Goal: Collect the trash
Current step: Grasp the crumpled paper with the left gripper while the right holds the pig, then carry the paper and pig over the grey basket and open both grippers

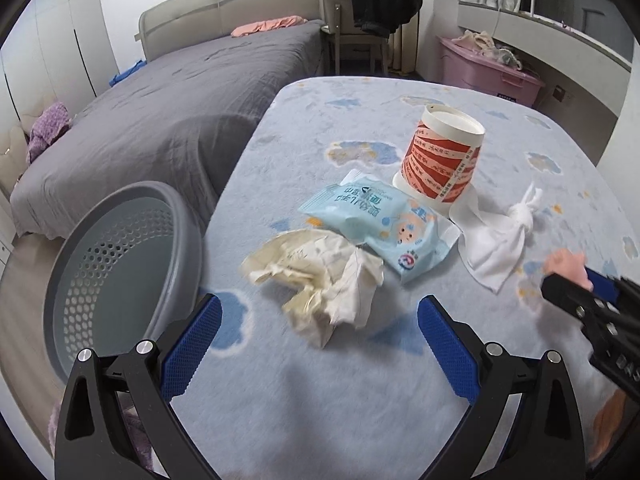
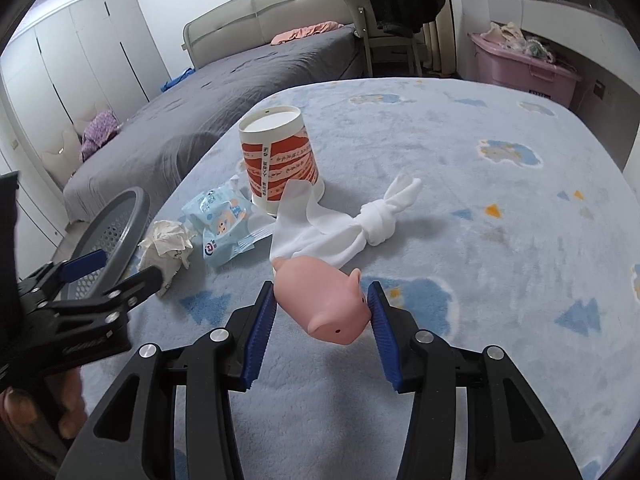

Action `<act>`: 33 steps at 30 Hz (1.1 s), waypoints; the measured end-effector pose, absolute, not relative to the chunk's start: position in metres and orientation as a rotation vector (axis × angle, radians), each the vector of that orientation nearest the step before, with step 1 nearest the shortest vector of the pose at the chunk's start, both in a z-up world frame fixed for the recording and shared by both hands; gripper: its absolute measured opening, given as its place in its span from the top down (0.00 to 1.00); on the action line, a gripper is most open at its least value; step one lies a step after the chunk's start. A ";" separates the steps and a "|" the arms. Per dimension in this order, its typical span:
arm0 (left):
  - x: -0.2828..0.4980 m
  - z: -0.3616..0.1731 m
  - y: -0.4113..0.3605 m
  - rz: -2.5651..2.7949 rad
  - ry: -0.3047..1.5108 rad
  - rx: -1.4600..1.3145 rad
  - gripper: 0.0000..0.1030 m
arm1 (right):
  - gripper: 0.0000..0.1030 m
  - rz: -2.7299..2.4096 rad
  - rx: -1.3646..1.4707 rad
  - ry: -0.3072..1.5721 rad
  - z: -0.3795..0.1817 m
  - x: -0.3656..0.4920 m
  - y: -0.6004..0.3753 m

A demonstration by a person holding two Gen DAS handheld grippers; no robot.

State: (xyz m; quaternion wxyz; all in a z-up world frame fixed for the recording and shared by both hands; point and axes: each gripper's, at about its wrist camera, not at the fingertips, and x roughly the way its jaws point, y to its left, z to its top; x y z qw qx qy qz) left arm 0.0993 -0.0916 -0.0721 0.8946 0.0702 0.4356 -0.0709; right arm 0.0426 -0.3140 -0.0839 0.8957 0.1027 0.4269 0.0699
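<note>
On the pale blue fleece blanket [image 2: 460, 184] lies a loose cluster of litter — a crumpled wad of paper [image 1: 320, 276], a light blue wet-wipe packet [image 1: 380, 224] touching it, a red-and-white paper cup [image 1: 440, 156] standing upside down just behind the packet, and a knotted white cloth [image 2: 340, 228] beside the cup. The right gripper [image 2: 322, 312] is clamped on a pink toy pig [image 2: 324, 300], its blue pads pressing both flanks; the pig sits tilted, snout toward the camera, just in front of the white cloth. The left gripper [image 1: 320, 344] hangs with its jaws spread wide and nothing between them — the crumpled paper lies just beyond its fingertips. A grey perforated basket [image 1: 120, 272] stands at the blanket's left edge, near the paper wad. A bed with a grey cover [image 1: 160, 120] lies behind.
</note>
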 end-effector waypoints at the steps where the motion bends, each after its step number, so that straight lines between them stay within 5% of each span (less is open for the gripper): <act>1: 0.103 -0.075 -0.092 -0.146 0.910 0.136 0.06 | 0.56 0.145 0.217 0.884 -0.084 0.042 -0.315; 14: 0.130 -0.102 -0.100 -0.085 0.938 0.137 0.10 | 0.56 0.181 0.246 0.874 -0.081 0.037 -0.322; 21: 0.129 -0.104 -0.096 -0.128 0.967 0.103 0.59 | 0.56 0.184 0.249 0.870 -0.080 0.036 -0.323; 33: 0.097 -0.089 -0.086 -0.162 0.941 0.113 0.59 | 0.56 0.171 0.238 0.863 -0.079 0.034 -0.321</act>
